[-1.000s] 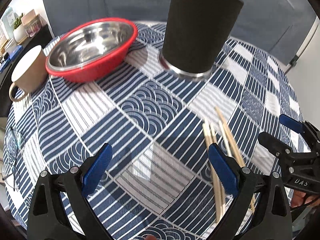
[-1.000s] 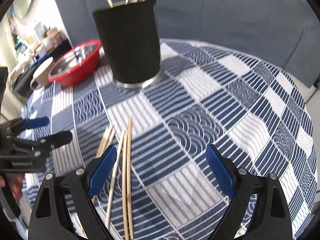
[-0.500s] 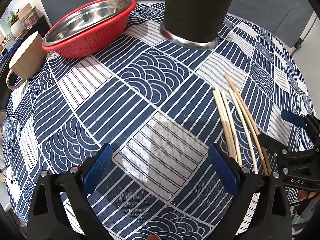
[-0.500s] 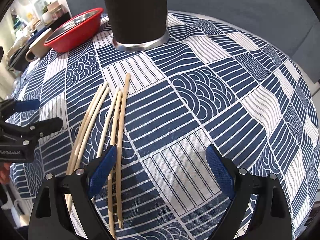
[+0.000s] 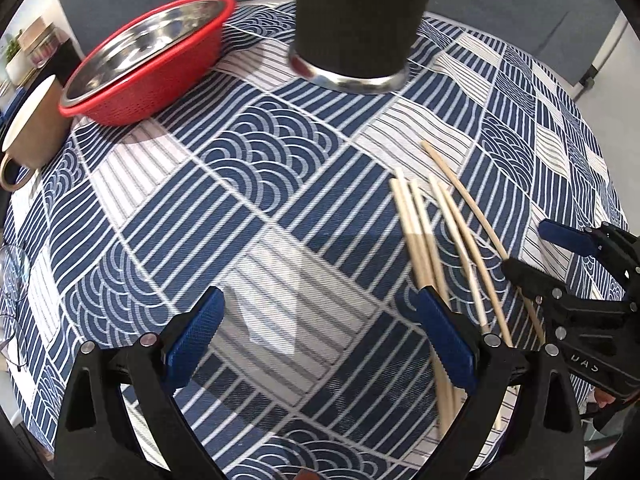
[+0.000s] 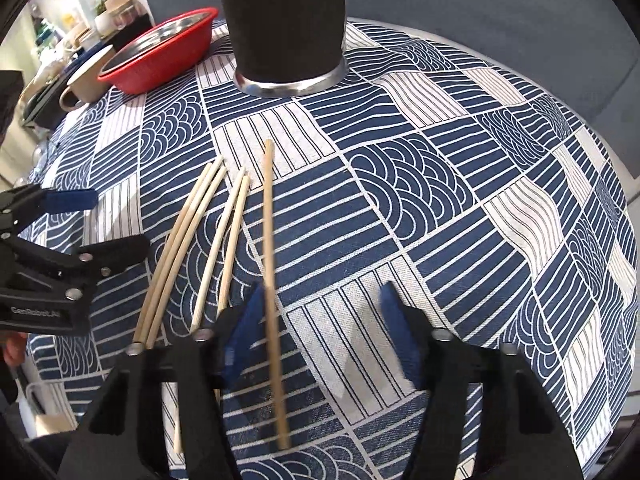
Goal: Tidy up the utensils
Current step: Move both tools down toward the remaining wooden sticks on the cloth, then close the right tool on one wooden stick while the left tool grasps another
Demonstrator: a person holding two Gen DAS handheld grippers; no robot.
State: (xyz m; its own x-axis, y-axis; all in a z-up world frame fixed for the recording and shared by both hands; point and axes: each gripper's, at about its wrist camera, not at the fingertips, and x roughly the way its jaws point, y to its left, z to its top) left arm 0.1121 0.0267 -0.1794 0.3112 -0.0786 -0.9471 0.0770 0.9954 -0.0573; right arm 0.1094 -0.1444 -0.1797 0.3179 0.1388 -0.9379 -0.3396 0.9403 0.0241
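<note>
Chopsticks (image 6: 224,236) lie loose on the patterned tabletop (image 6: 460,184), near ends hidden behind the right gripper (image 6: 320,336). Its blurred fingers have just been closing, one stick between them, untouched. Left gripper (image 5: 316,344) stands wide. Black holder's (image 6: 284,20) top is cut off.

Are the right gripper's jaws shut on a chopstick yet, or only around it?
Only around it. The right gripper has just been closing, but one chopstick lies loose between its pads, a wide gap remaining.
</note>
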